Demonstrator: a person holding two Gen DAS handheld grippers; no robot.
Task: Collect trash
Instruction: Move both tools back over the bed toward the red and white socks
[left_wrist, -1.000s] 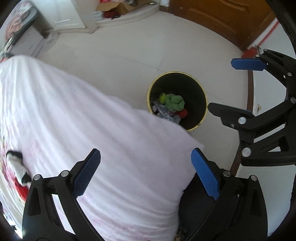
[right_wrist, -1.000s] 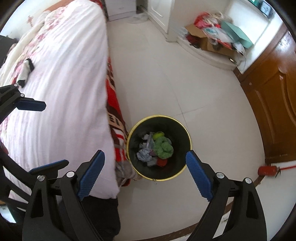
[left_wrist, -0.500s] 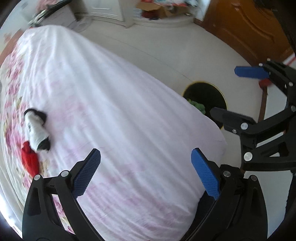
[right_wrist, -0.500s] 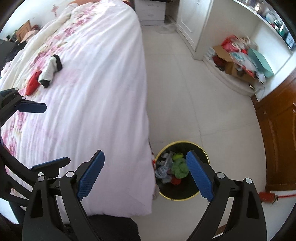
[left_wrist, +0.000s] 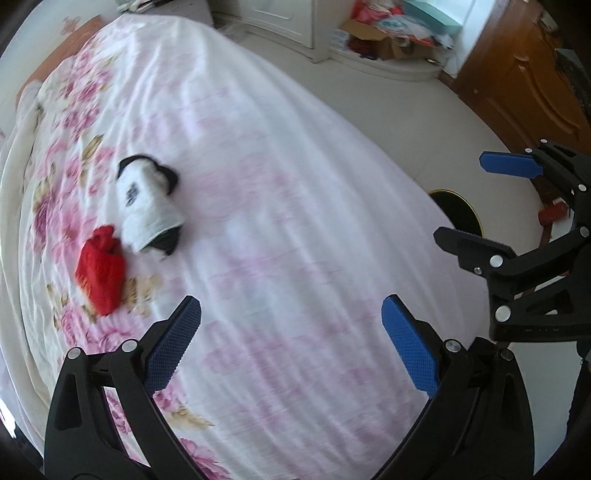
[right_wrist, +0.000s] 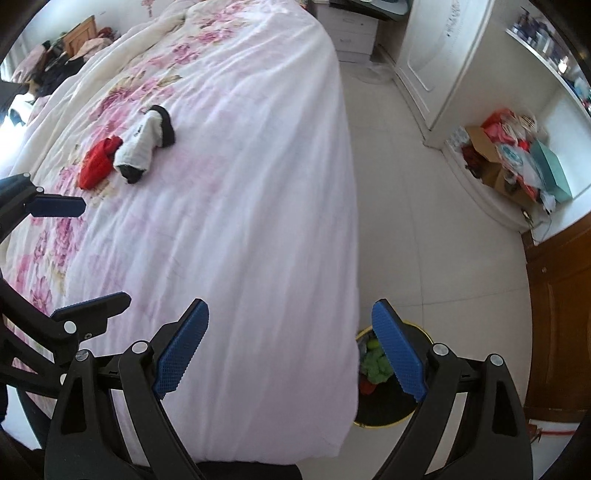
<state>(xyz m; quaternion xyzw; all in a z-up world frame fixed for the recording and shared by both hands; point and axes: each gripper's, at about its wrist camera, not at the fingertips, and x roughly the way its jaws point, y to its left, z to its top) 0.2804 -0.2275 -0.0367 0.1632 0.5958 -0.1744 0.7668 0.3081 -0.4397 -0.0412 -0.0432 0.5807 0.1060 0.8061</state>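
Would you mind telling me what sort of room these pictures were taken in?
Most likely a home bedroom. A bed with a pink floral quilt fills most of the view, a white wardrobe stands against the far wall, and a wooden door is at the right. A black trash bin stands on the tiled floor.

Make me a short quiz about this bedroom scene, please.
1. True or false: the red cloth touches the white sock.
2. Which holds something: A left tool, B right tool, C neither?
3. Fill in: the bin stands on the floor beside the ____.

Key: 1 true. 2 C, both are open and empty. 3 bed.
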